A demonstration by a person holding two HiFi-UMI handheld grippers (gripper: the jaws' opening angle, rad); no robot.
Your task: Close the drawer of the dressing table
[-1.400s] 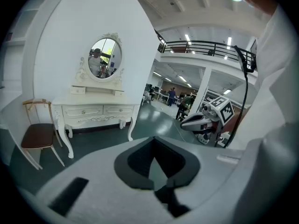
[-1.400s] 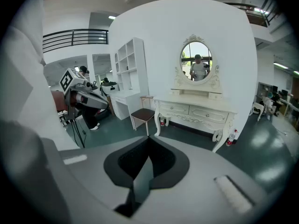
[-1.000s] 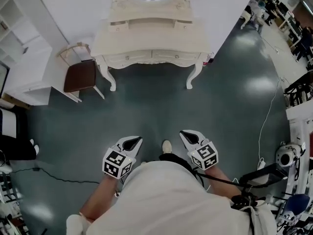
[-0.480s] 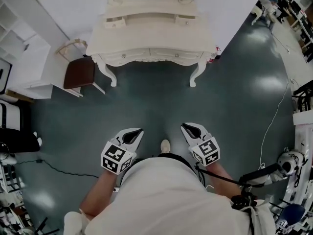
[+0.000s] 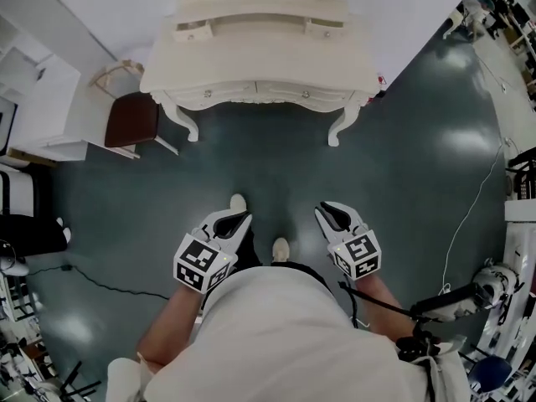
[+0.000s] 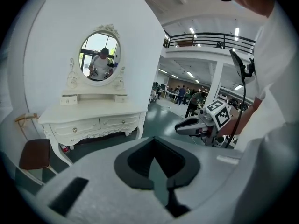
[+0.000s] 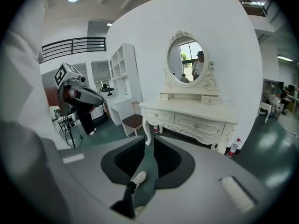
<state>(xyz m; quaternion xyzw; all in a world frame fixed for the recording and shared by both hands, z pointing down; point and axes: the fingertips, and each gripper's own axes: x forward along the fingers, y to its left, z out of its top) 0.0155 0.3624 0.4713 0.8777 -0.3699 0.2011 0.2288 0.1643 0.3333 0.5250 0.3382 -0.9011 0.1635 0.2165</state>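
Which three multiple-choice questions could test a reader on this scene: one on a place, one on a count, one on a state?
1. In the head view, the chair stands: A) left of the dressing table; B) right of it; C) under it.
2. How many wide drawers has the table's front? A) one; B) two; C) five.
3. The left tongs and right tongs are: A) on the tabletop; B) gripping a handle; C) over the floor, apart from the table.

A: the chair is beside the table's left legs. B: two drawers show side by side. C: floor lies under both; the right jaws, just opening, hold nothing.
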